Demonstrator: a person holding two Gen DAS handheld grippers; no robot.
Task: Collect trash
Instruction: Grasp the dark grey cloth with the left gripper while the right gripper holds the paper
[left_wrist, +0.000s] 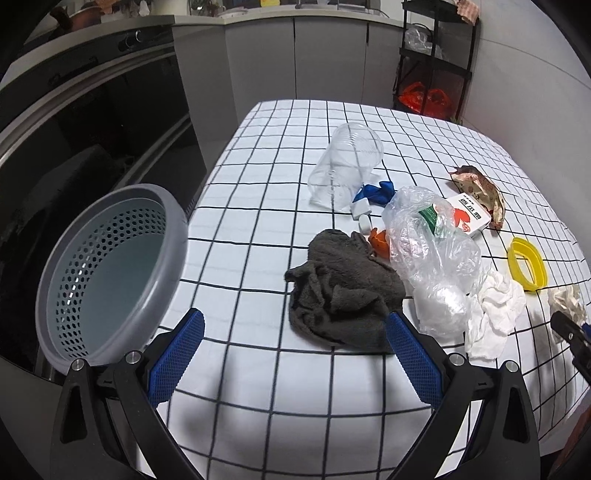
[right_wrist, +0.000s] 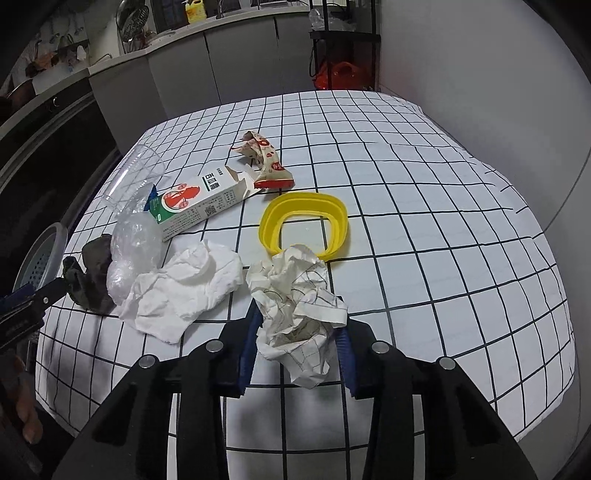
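Both grippers differ: right gripper clamps a crumpled paper ball; left gripper gapes before a fuzzy brown cloth.

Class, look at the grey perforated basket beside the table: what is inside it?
The grey basket shows only its bare bottom and perforated wall; no trash is visible inside. Its near rim hides part of the interior, so that strip cannot be checked.

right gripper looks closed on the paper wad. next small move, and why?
Probably lift it and carry it left toward the grey basket. The right gripper has its pads pressed on the crumpled paper, and the basket sits beyond the table's left edge, open and seemingly empty.
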